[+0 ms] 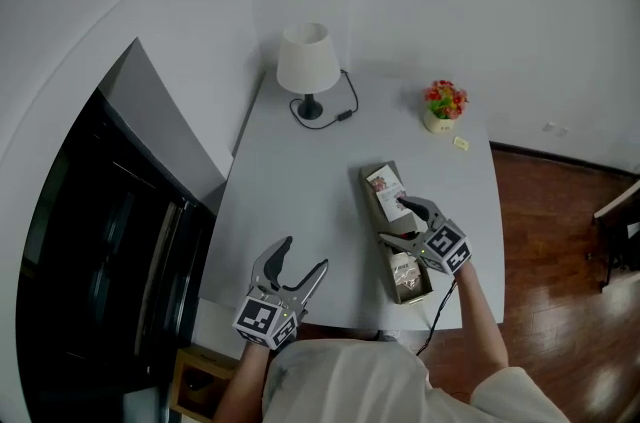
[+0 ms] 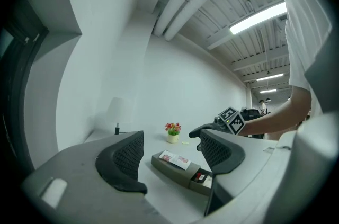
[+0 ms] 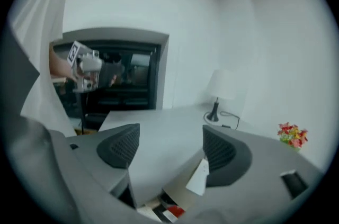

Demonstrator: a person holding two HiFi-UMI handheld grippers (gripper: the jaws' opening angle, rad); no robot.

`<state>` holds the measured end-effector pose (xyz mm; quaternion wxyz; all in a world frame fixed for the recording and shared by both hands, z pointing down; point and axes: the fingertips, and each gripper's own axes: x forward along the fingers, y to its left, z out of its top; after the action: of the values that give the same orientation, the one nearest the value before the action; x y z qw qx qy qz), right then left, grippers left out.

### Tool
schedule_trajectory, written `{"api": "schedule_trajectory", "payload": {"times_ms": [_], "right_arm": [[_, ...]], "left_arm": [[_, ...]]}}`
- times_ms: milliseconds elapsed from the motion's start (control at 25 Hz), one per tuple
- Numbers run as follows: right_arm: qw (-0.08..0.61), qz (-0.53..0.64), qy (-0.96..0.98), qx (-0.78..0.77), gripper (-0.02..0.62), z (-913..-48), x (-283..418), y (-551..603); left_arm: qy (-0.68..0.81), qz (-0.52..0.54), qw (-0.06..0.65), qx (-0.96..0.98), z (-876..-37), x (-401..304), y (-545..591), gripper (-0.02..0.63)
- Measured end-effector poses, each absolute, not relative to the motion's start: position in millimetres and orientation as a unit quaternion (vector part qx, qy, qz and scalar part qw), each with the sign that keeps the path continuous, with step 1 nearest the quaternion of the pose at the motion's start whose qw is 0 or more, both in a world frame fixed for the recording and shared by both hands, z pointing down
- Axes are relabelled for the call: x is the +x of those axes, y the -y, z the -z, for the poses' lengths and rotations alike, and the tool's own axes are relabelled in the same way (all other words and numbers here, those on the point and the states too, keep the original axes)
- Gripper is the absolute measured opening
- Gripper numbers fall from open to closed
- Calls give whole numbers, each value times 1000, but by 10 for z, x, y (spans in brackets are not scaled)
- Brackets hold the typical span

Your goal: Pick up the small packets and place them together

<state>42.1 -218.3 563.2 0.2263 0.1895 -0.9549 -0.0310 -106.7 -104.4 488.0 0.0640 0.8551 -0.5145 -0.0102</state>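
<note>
A long olive box (image 1: 369,179) lies on the white table (image 1: 290,201), with a printed packet (image 1: 384,187) on its far end and more packets (image 1: 408,277) in its open near end. One small yellowish packet (image 1: 460,143) lies alone near the flower pot. My right gripper (image 1: 403,219) hovers over the box's middle, open, with nothing between its pads. In the right gripper view the box (image 3: 175,186) sits just below the jaws, with a white packet (image 3: 199,178) beside the right pad. My left gripper (image 1: 303,256) is open and empty near the table's front edge.
A white lamp (image 1: 305,61) with a black cord stands at the back of the table. A small pot of red flowers (image 1: 443,104) is at the back right. A dark cabinet (image 1: 100,251) runs along the table's left side; wooden floor (image 1: 560,241) lies to the right.
</note>
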Motion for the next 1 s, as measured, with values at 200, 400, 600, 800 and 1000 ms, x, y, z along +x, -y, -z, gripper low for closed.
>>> {"api": "schedule_trajectory", "payload": {"times_ms": [200,400,600,800,1000], "right_arm": [[56,26,958,279,387,-4753,524,1889],[-69,9,913,402,426,-4254,974,1710],[-87,34,877,471,390,-4264,1358,1466],[-35,41,855,515,387,-4464,1418,1362],[-23,42,863,502,387,-4507,1279,1352]], "left_arm": [[479,14,50,876,-4803,-804,1144,321],[465,19,27,885,-4673,-581,1199,321],[468,17,8,883,-4641,-480,1229,321],[470,15,3,882,-4673,-410,1238,321],[475,18,12,880,-4690,-406,1268,321]]}}
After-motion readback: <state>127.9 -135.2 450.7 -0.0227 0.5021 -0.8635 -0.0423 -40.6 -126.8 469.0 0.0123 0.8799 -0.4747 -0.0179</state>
